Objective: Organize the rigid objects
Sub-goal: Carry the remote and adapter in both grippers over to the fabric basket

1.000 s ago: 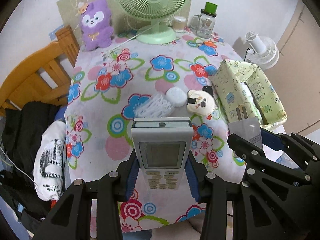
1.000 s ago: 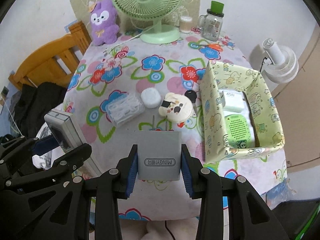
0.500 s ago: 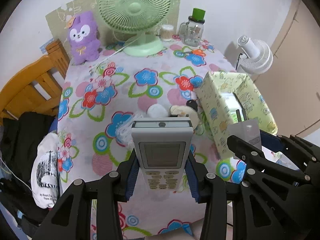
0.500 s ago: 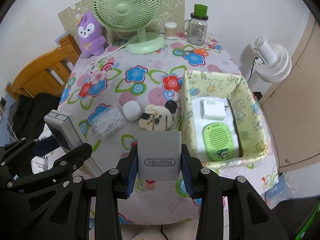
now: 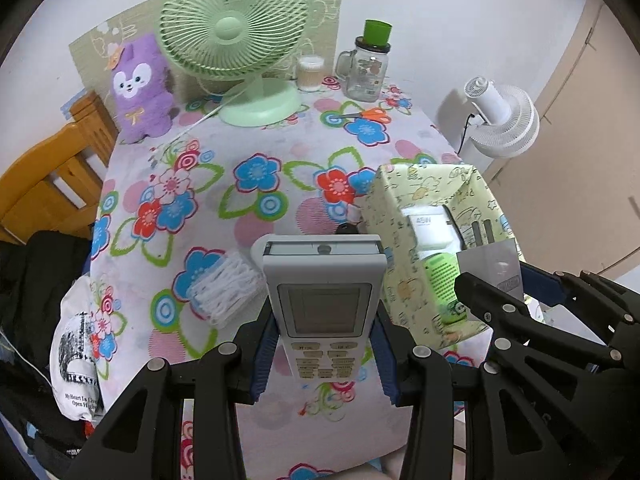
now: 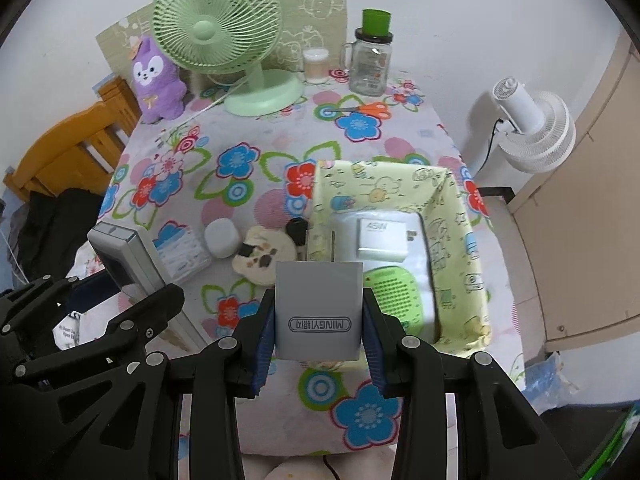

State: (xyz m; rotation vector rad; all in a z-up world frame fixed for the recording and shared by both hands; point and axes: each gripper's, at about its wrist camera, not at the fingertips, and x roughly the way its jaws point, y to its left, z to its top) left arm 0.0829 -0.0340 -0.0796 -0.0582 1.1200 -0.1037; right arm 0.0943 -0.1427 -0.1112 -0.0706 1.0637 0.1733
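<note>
Flowered cloth covers the bench [image 6: 256, 160], which stands against a white wall with a green desk fan [image 6: 224, 36], a purple plush toy [image 6: 158, 80] and a glass jar [image 6: 370, 62] lined up along its far edge, out of the working area. At the right side sits a paper-lined box [image 6: 452, 220], already holding a white charger [image 6: 384, 240] and a green speaker-like gadget [image 6: 394, 294], so it looks to be the collecting place for the hard items. The left hand-held gripper [image 5: 324, 344] is clenched on a grey remote control [image 5: 322, 284], gripped low across its button end so the screen half sticks out forward and can go into the box first. The right hand-held gripper [image 6: 318, 320] clamps a grey plug adapter [image 6: 318, 310] by its flat sides, prongs pointing away, held above the box's near left corner (a short drop, by the look of it). Both loads hang clear of the cloth. Left on the bench just beside the box are a cream panda-faced item [image 6: 260, 256], a white round case [image 6: 220, 236] and a clear packet [image 6: 182, 254], probably next in line.
</note>
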